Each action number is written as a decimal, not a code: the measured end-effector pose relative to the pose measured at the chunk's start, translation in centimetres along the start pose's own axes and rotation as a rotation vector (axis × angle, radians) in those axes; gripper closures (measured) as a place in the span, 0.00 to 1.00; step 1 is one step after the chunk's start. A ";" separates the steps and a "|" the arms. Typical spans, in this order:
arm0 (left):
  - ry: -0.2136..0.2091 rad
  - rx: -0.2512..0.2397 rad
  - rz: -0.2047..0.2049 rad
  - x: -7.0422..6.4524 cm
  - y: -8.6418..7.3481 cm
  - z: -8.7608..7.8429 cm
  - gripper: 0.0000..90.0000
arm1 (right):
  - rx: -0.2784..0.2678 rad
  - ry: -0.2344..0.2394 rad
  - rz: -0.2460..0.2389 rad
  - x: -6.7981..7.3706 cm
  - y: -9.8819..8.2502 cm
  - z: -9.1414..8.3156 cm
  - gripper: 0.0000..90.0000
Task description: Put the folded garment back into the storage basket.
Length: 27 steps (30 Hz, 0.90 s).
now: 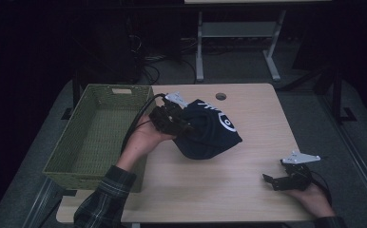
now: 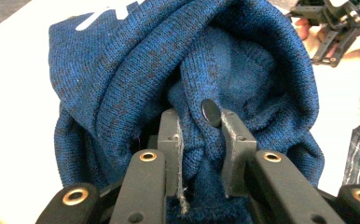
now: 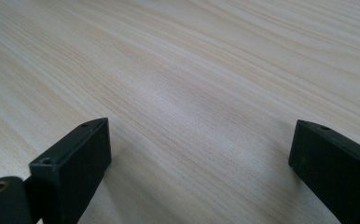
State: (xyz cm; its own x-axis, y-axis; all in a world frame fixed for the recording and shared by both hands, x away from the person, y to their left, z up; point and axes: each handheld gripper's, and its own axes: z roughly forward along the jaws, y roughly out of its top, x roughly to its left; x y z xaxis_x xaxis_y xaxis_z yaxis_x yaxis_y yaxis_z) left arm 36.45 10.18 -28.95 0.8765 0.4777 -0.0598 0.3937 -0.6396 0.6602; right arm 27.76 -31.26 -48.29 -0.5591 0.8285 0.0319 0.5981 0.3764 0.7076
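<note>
1. Gripping a fold of the dark blue knitted hat with a white emblem (image 1: 209, 130), the left gripper (image 2: 200, 126) is clenched on the fabric; the hat sits near the table's centre, at three o'clock from the green woven basket (image 1: 98, 130).
2. Only a thin pinch of knit is caught, so the hat could slip free if swung fast.
3. Drooping cloth might snag the basket rim.
4. The right gripper (image 3: 199, 154) rests released over the pale wooden table (image 1: 248, 190) at five o'clock.

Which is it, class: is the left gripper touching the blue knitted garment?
Touching. The left gripper view shows the left gripper pinching a fold of the blue knitted garment between its jaws.
</note>
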 end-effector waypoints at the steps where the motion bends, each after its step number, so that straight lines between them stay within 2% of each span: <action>1: 0.010 0.000 -0.004 0.2 0.0 -0.4 0.80 | 0.001 0.000 -0.002 0.0 0.0 0.0 0.06; 4: 0.026 -0.011 -0.020 0.6 -0.2 -1.2 0.80 | -0.001 0.000 0.000 0.0 0.0 0.0 0.06; 7: 0.062 -0.014 -0.031 1.6 -0.5 -2.9 0.80 | 0.001 -0.001 -0.004 0.0 0.0 0.0 0.04; 8: 0.062 -0.014 -0.031 1.6 -0.5 -2.9 0.80 | 0.001 -0.001 -0.004 0.0 0.0 0.0 0.04; 12: 0.106 -0.033 -0.061 2.6 -1.3 -5.1 0.80 | 0.010 -0.009 0.005 0.1 0.0 0.1 0.01; 16: 0.132 -0.052 -0.085 3.2 -1.8 -6.4 0.80 | 0.012 -0.008 0.007 0.0 0.0 0.1 0.01; 17: 0.152 -0.056 -0.097 3.6 -2.3 -7.2 0.80 | 0.012 -0.007 0.006 0.0 0.0 0.1 0.01; 18: 0.152 -0.056 -0.097 3.6 -2.3 -7.2 0.80 | 0.012 -0.007 0.006 0.0 0.0 0.1 0.01; 21: 0.192 -0.068 -0.131 4.4 -3.4 -8.8 0.80 | 0.013 -0.007 0.008 0.0 0.0 0.1 0.01; 27: 0.234 -0.085 -0.177 5.5 -5.1 -10.6 0.80 | 0.013 -0.007 0.008 0.0 0.0 0.1 0.01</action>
State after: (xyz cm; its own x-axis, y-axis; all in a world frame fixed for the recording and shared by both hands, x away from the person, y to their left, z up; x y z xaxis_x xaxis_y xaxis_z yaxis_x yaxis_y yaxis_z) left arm 36.31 22.48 -24.69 0.7049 0.7092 -0.0120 0.5015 -0.4864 0.7155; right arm 27.79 -31.19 -48.33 -0.5505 0.8342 0.0322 0.6095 0.3752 0.6984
